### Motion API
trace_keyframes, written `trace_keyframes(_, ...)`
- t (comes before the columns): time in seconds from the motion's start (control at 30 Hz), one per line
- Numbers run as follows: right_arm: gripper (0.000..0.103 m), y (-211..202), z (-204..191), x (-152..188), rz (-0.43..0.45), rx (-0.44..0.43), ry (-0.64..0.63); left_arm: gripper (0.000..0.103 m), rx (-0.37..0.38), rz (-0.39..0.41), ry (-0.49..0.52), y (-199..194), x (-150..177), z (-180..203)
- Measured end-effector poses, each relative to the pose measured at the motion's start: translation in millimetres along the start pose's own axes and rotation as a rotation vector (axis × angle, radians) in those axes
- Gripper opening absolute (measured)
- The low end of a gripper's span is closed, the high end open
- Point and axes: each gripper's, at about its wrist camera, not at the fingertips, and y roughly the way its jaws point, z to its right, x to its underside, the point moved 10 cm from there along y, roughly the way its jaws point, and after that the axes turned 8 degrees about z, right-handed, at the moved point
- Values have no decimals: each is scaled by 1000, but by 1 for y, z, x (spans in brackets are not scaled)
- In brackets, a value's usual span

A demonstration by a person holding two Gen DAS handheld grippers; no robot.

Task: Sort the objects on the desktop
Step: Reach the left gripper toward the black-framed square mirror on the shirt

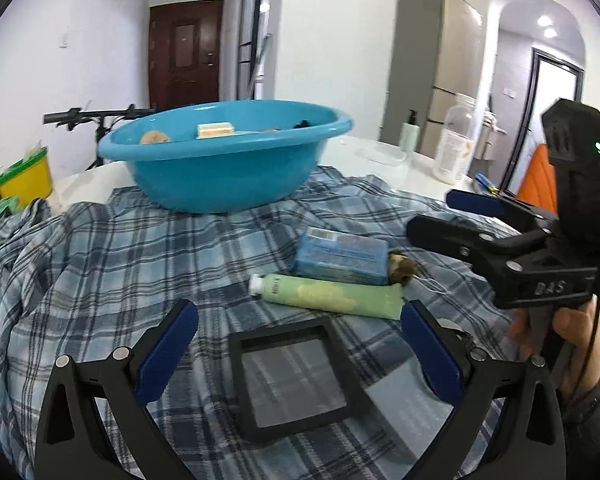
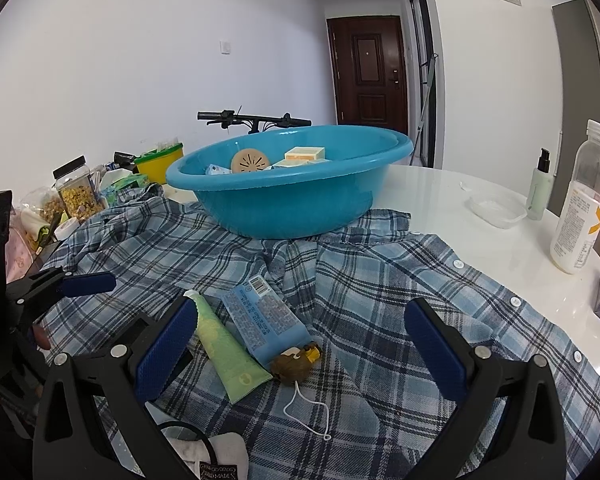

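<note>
Blue-padded jaws of the left gripper (image 1: 296, 350) spread wide around a black square frame (image 1: 296, 380), not touching it, on a blue plaid shirt (image 2: 380, 300) covering the white tabletop (image 2: 440, 188). Largest object — a turquoise basin (image 2: 288, 196) standing on the shirt's far edge, holding small boxes and a tan disc. Nearer than the basin lie a blue packet (image 2: 262, 316), a green tube (image 2: 228, 344) touching it, and a small brown toy (image 2: 296, 362) at the packet's end. Right gripper (image 2: 300, 350) hovers with jaws wide open, empty — the tube and toy between them.
</note>
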Motion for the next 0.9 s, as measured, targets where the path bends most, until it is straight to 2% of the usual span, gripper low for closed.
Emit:
trace_keyframes(0.03,103,0,0,0,1,0,1,103,7,-5,4,1,1,2)
trace_keyframes(0.1,103,0,0,0,2,-1,2,95,29,-19,-7,2,2,4)
trace_keyframes(0.2,103,-1,0,0,2,-3,6,78,19,-94,-57,16,11,-5)
trace_keyframes(0.23,103,-1,0,-1,1,-3,8,68,11,-126,-78,21,15,-9)
trace_keyframes(0.3,103,0,0,0,0,-3,10,67,1,-112,-97,19,13,-13)
trace_keyframes(0.53,103,-1,-1,-1,0,-7,13,70,-37,-123,-72,20,16,-15)
trace_keyframes(0.6,103,-1,-1,-1,0,-7,14,77,-56,-135,-87,21,18,-21)
trace_keyframes(0.63,103,-1,-1,-1,0,-7,14,84,-65,-140,-93,22,19,-23)
trace_keyframes(0.67,103,-1,-1,-1,-1,-7,14,85,-65,-143,-97,22,20,-24)
trace_keyframes(0.9,103,-1,0,-1,-4,-5,15,85,-50,-203,-61,29,28,-14)
